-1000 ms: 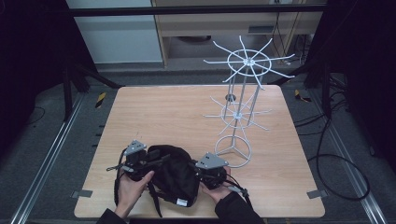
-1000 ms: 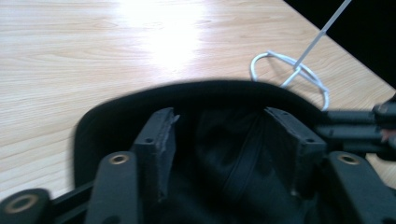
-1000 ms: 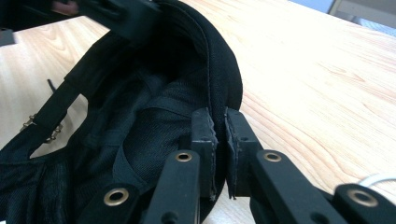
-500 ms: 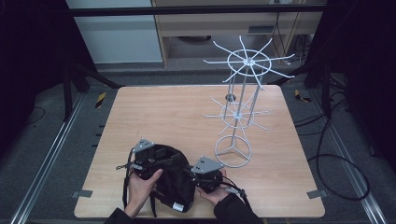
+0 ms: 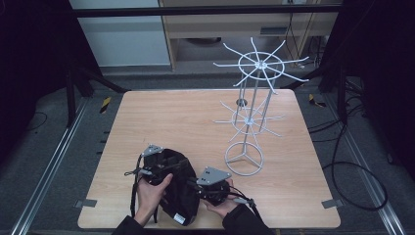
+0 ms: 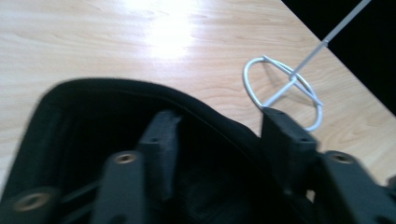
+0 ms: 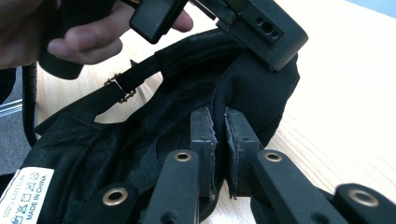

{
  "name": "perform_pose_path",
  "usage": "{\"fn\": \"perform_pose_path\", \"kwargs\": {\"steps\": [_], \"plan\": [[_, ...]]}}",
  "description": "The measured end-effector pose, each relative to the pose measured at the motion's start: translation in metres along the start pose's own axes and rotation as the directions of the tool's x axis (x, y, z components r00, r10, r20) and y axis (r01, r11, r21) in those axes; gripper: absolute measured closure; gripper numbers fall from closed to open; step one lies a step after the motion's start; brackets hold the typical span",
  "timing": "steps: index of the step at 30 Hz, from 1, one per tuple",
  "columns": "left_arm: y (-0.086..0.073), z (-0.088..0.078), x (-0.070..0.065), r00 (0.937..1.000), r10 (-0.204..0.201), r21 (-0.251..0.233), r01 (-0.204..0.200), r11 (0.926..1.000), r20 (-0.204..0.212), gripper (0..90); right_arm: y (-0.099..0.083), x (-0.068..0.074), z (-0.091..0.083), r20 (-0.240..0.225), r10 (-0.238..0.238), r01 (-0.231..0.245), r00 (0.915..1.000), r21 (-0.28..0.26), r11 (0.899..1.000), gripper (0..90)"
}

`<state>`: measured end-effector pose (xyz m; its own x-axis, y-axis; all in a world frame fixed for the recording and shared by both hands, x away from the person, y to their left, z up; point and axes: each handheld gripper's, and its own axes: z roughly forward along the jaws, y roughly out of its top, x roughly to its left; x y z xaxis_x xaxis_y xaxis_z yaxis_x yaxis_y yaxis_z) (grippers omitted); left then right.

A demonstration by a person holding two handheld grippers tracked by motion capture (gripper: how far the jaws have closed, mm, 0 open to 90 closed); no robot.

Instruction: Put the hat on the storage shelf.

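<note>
Wooden table (image 5: 195, 122), black cap (image 5: 178, 188) between both, right hand-held gripper (image 7: 218, 135) clamped on its fabric, left hand-held gripper (image 6: 224, 135) closing astride its rim.

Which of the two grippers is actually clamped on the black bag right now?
The right gripper: its jaws pinch the black bag fabric. The left gripper has been closing, its jaws straddling the bag's rim with a gap.

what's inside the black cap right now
One jaw of the left gripper reaches into the black cap, the other stays outside its rim. A white care label shows on the lining. Deeper in is too dark to see.
</note>
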<state>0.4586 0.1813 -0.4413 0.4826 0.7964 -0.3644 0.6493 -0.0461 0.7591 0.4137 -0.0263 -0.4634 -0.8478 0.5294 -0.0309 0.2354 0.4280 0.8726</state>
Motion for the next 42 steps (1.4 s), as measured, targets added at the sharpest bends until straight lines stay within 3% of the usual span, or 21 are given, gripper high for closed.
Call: {"fn": "perform_pose_path", "kwargs": {"steps": [6,9,15,17,18,23,26,29,30,37,42], "plan": [[-0.001,0.002,-0.003,1.0000,-0.006,0.023,0.006,0.9997,0.004,74.4,0.000,0.000,0.003,0.000,0.010,-0.010,0.9999,0.018,1.000,79.5],[-0.002,0.001,-0.005,0.9998,-0.002,0.019,0.001,0.9998,0.017,78.3,0.001,0.000,0.002,-0.016,0.021,-0.021,0.9996,0.004,1.000,75.5],[0.004,-0.013,-0.007,0.9980,-0.010,-0.037,0.013,0.9992,0.062,82.8,0.009,-0.003,-0.018,-0.079,0.053,-0.058,0.9954,-0.060,0.997,58.7],[0.008,-0.022,-0.008,0.9976,0.015,-0.070,-0.010,0.9975,0.068,83.4,0.012,-0.006,-0.028,-0.091,0.060,-0.068,0.9940,-0.094,0.993,57.4],[0.010,-0.026,-0.010,0.9969,0.021,-0.088,-0.014,0.9960,0.076,83.7,0.015,-0.009,-0.037,-0.075,0.057,-0.066,0.9955,-0.122,0.990,55.6],[0.019,-0.047,-0.021,0.9924,0.095,-0.160,-0.081,0.9837,0.078,83.9,0.017,-0.020,-0.051,-0.049,0.083,-0.090,0.9953,-0.158,0.983,52.8],[0.023,-0.058,-0.031,0.9846,0.157,-0.201,-0.139,0.9698,0.078,84.0,0.013,-0.024,-0.048,-0.053,0.108,-0.114,0.9928,-0.136,0.984,49.6],[0.024,-0.060,-0.036,0.9803,0.180,-0.215,-0.158,0.9636,0.082,84.1,0.012,-0.022,-0.043,-0.064,0.108,-0.115,0.9921,-0.119,0.986,48.1],[0.024,-0.062,-0.040,0.9751,0.205,-0.229,-0.182,0.9563,0.084,84.1,0.011,-0.020,-0.039,-0.073,0.104,-0.111,0.9920,-0.108,0.988,46.7],[0.024,-0.066,-0.048,0.9672,0.230,-0.251,-0.197,0.9478,0.109,84.1,0.009,-0.013,-0.028,-0.094,0.102,-0.110,0.9903,-0.088,0.990,45.2],[0.023,-0.066,-0.056,0.9554,0.261,-0.259,-0.219,0.9407,0.139,84.2,0.010,-0.012,-0.022,-0.130,0.098,-0.113,0.9866,-0.110,0.987,51.9]]}}
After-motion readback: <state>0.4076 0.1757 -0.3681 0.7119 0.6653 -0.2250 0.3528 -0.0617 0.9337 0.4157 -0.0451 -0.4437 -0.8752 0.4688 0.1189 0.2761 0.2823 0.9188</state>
